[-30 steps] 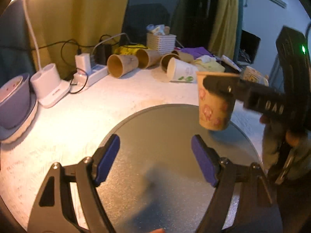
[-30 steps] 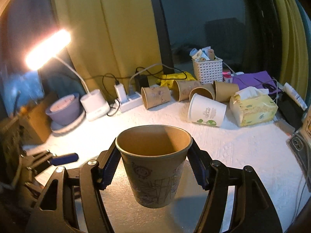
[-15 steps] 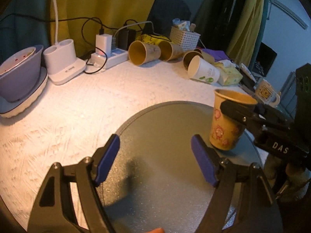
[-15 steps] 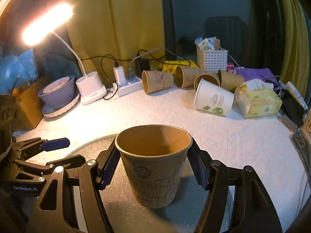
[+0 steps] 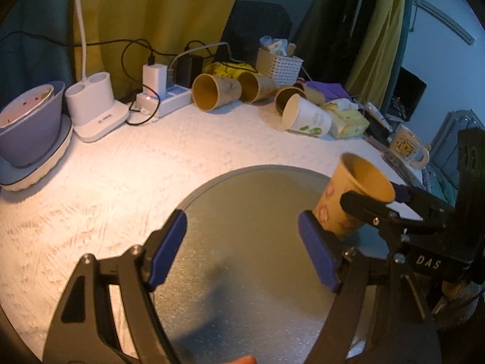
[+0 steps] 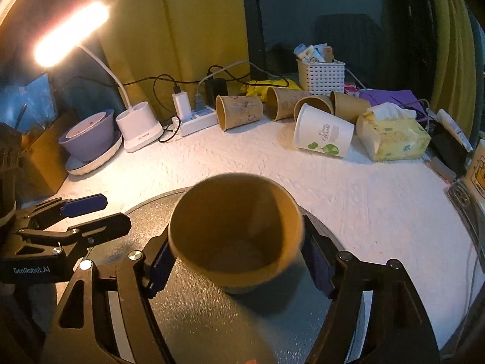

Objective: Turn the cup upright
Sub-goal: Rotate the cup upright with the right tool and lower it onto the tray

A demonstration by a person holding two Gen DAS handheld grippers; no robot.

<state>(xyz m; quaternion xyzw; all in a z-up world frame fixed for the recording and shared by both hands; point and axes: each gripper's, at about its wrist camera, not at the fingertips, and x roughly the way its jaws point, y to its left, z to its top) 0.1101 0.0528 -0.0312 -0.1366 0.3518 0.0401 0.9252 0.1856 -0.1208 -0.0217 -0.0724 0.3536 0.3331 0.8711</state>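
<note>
A brown paper cup (image 6: pixel 236 236) with printed figures is mouth-up on the round grey mat (image 6: pixel 212 318). My right gripper (image 6: pixel 239 264) is shut on the cup near its rim, and the cup leans toward the camera. The left wrist view shows the same cup (image 5: pixel 351 200) tilted at the mat's right edge (image 5: pixel 242 273), held between the right gripper's black fingers (image 5: pixel 372 209). My left gripper (image 5: pixel 242 248) is open and empty, low over the mat, to the left of the cup. It also shows at the left of the right wrist view (image 6: pixel 81 215).
Several paper cups lie on their sides at the back: brown ones (image 6: pixel 239 110) and a white one (image 6: pixel 322 135). A tissue pack (image 6: pixel 394 133), white basket (image 6: pixel 321 75), power strip (image 6: pixel 194 121), lamp base (image 6: pixel 138 129) and purple bowl (image 6: pixel 88 133) line the table's far edge.
The right gripper has lowered the cup onto the mat and tipped it toward its camera. The left gripper has stayed open and drawn a little nearer to the cup.
</note>
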